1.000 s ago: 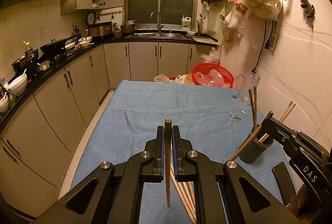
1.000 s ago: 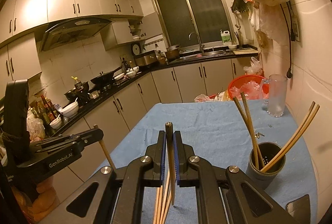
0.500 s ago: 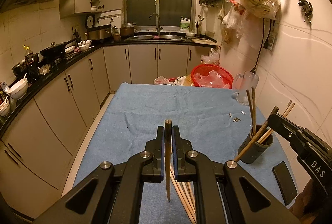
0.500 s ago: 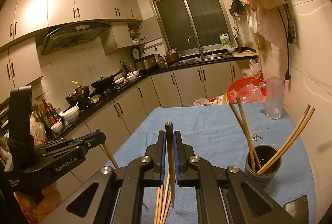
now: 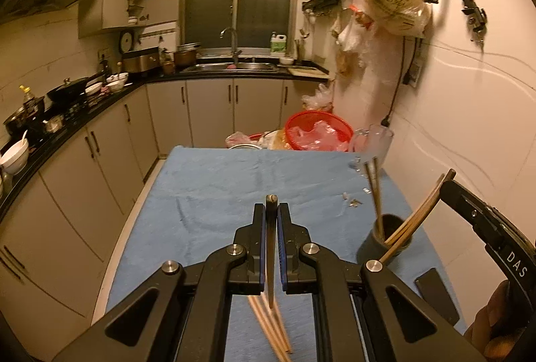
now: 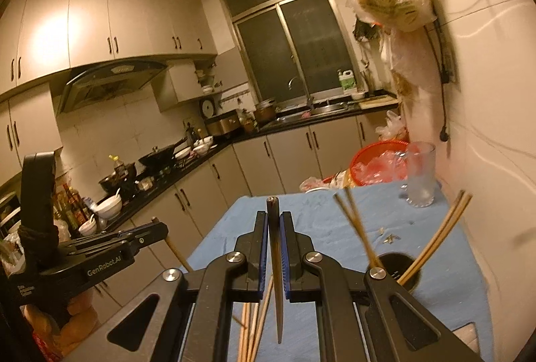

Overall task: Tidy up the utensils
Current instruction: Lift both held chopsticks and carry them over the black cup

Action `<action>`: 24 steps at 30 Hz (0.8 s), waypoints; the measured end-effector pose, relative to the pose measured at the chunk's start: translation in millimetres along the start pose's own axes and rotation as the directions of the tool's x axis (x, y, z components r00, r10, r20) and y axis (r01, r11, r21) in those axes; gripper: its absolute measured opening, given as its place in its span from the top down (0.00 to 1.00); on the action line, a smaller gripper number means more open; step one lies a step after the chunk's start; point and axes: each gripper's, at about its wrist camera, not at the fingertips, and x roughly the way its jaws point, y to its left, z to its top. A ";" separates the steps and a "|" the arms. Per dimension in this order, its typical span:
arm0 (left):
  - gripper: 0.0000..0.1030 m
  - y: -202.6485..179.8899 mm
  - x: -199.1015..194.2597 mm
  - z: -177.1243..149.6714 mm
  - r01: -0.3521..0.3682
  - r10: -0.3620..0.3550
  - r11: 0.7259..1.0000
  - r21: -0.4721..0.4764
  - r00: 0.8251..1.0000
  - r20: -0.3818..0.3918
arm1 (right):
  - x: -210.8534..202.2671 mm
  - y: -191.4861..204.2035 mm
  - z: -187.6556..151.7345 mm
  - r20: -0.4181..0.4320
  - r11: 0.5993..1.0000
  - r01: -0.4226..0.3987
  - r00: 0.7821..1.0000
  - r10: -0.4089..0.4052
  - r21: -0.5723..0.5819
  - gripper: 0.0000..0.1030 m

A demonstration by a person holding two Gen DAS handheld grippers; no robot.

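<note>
Chopsticks fill both your tools: your left gripper (image 5: 271, 228) is clamped on one chopstick (image 5: 270, 261). Your right gripper (image 6: 275, 234) pinches another (image 6: 276, 278), above the blue cloth (image 5: 214, 194), near the dark holder (image 5: 385, 244)

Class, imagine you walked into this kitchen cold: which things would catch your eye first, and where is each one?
First, the left gripper and right gripper, each shut on a single upright chopstick above the blue cloth. Next, the dark holder at the cloth's right side, with chopsticks fanning out of it. Behind, a red basket sits at the far end.
</note>
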 end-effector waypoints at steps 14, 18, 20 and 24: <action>0.93 -81.0 -21.8 55.1 0.157 -0.163 0.983 0.091 0.984 0.067 | -42.6 -53.2 58.2 0.125 0.993 0.109 0.986 -0.113 0.042 0.93; 0.93 -102.0 -24.9 75.1 0.201 -0.210 0.974 0.105 0.974 0.082 | -46.6 -64.7 74.5 0.150 0.990 0.136 0.979 -0.142 0.048 0.93; 0.93 -112.0 -22.7 83.1 0.215 -0.224 0.970 0.110 0.971 0.084 | -47.1 -72.1 82.1 0.159 0.987 0.151 0.975 -0.157 0.053 0.93; 0.93 -130.1 -7.2 94.7 0.241 -0.249 0.965 0.107 0.966 0.068 | -41.4 -86.3 88.7 0.152 0.984 0.166 0.973 -0.174 0.067 0.93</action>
